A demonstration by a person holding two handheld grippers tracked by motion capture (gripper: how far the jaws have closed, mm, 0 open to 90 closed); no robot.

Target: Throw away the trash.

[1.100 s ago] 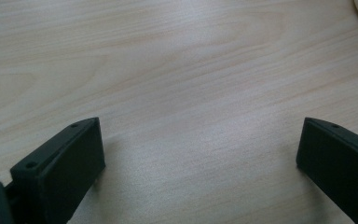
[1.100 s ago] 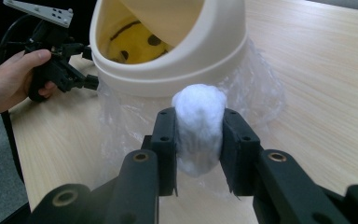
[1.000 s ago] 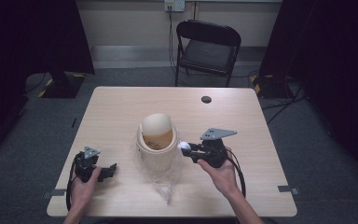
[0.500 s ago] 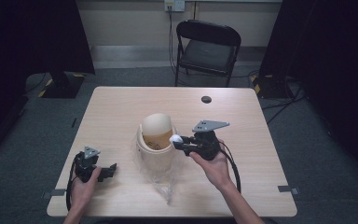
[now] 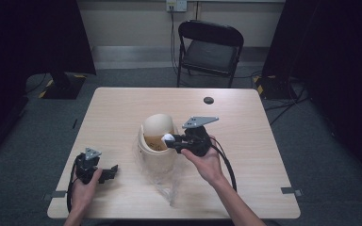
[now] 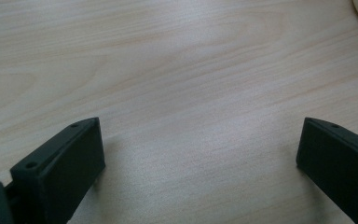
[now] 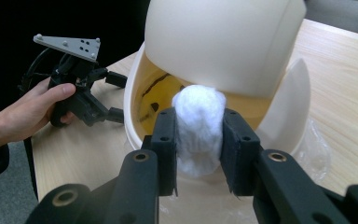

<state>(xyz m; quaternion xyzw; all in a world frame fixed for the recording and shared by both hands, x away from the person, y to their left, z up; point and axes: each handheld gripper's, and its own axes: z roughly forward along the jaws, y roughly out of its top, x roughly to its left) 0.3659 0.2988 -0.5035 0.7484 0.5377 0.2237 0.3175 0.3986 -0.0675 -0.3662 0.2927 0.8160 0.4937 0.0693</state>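
**Cotton wad reaches the bin's mouth**

Pale wood surface (image 5: pixel 122 113) carried a cream swing-lid bin (image 5: pixel 158 141) at its middle. Over the past second the right gripper (image 7: pixel 199 140) had travelled left from beside the bin to its opening, jaws pinching a white cotton wad (image 7: pixel 199 126); the drop looked imminent. At near left the left gripper (image 5: pixel 104 173) rested, jaws spread, empty.

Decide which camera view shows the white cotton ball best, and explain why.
The right gripper view: the cotton ball sits large and sharp, pinched in the right tool at the bin's opening. The high view shows a small white speck; the left gripper view shows bare table.
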